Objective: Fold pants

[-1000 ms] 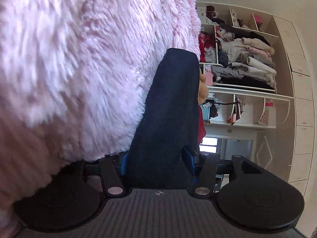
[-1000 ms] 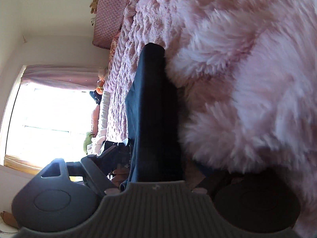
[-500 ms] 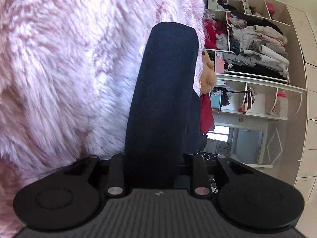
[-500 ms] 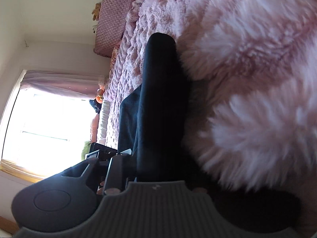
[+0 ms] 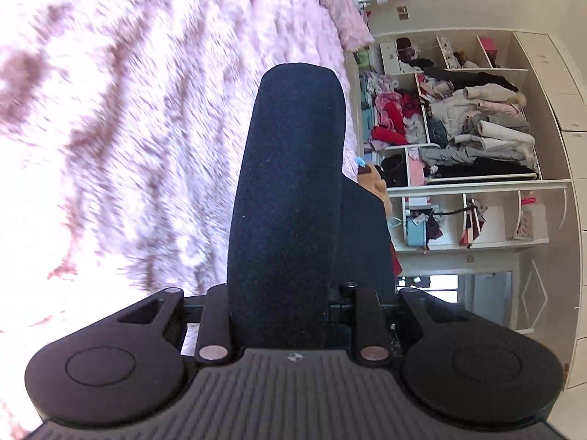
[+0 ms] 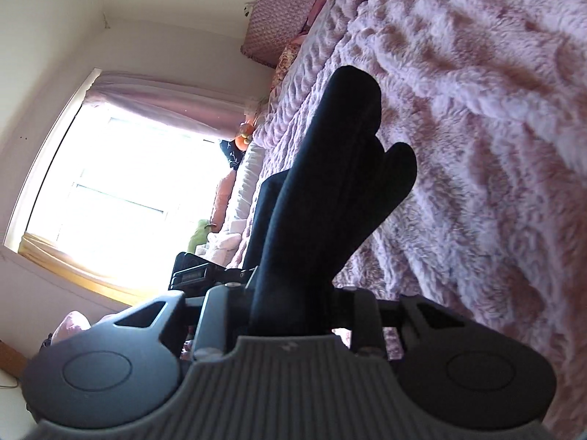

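The dark navy pants (image 5: 290, 183) rise as a thick folded band from between the jaws of my left gripper (image 5: 290, 293), which is shut on them. In the right wrist view the same pants (image 6: 330, 183) stand up in two rounded folds, with my right gripper (image 6: 290, 304) shut on them. The cloth hides the fingertips in both views. Both ends of the pants hang in the air above the fluffy pink bed cover (image 5: 128, 110), which is blurred in the left wrist view.
An open wardrobe (image 5: 477, 139) stuffed with clothes stands at the right in the left wrist view. A bright window (image 6: 121, 190) with a pink curtain, a pink cushion (image 6: 282, 11) and plush toys (image 6: 198, 234) lie beyond the bed cover (image 6: 477, 110).
Both grippers have closed on the pants and lifted them off the bed. The pink cover now lies farther away, and more of the room shows.
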`<state>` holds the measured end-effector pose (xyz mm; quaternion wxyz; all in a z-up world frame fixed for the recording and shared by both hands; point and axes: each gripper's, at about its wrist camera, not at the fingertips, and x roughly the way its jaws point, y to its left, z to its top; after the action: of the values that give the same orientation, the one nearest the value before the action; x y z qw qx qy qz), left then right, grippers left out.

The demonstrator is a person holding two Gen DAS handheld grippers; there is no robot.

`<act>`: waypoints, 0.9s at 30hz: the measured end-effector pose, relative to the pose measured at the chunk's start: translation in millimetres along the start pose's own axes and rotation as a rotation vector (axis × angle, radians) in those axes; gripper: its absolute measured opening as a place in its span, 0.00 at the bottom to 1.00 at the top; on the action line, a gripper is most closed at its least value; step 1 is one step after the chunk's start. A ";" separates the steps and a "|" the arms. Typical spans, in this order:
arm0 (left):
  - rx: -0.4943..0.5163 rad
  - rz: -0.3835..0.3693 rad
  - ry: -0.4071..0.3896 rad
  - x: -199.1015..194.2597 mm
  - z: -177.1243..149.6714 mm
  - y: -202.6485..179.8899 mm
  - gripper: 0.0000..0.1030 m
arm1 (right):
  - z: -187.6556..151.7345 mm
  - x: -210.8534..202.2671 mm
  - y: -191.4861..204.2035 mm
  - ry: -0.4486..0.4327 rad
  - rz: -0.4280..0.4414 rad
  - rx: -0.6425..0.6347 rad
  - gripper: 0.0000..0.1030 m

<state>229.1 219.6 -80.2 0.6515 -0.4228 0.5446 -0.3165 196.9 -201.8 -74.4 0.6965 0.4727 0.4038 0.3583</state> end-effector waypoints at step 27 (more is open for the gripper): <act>-0.320 0.055 -0.494 -209.0 -3.1 222.6 0.53 | -62.1 212.4 -43.1 0.252 -0.073 0.030 0.47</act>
<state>172.2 499.7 -187.3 0.6977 -0.5696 0.4236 -0.0964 234.6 -4.6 -176.8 0.6458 0.4190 0.5104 0.3831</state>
